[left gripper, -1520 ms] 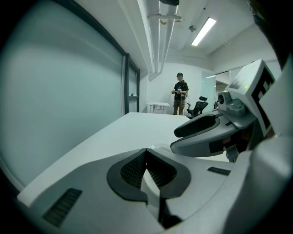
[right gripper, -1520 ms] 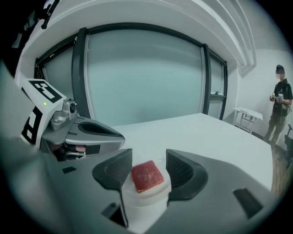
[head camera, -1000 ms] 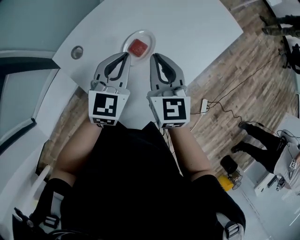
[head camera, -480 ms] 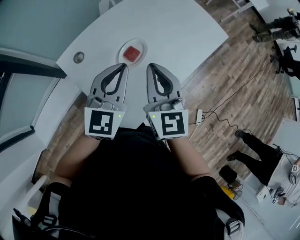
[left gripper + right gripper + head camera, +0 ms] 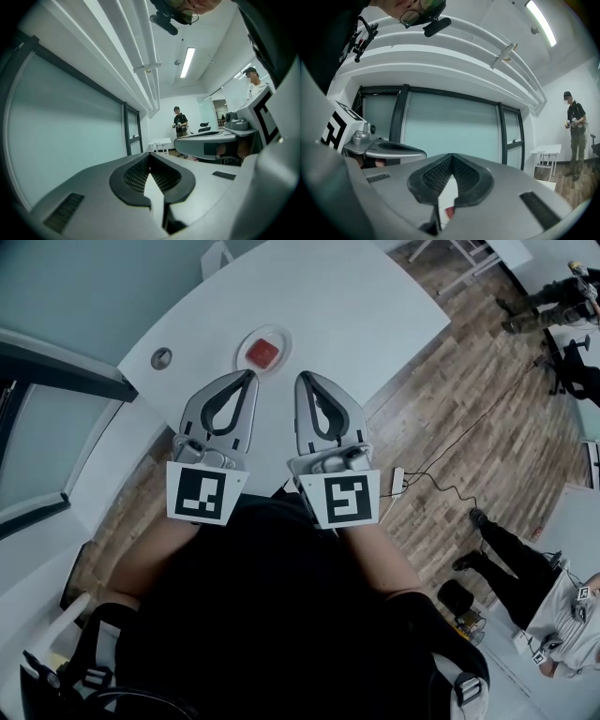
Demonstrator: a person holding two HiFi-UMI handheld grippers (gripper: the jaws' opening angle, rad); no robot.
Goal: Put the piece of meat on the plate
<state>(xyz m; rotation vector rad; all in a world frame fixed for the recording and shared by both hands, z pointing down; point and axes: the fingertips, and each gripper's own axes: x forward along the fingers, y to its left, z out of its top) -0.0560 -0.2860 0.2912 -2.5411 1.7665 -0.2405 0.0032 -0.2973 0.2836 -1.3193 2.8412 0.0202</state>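
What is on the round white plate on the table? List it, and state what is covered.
One square red piece of meat lies flat at the middle of the round white plate, whose rim shows all round. The plate surface beneath the meat is covered.

Table (image 5: 375,306) bare right of the plate (image 5: 284,341); grommet hole (image 5: 161,358) sits well left.

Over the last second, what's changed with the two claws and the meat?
The left claw and the right claw drew back a little from the plate, toward the person. Nothing was taken or let go. Unchanged: both claws shut and empty, the piece of meat lying on the plate on the white table.
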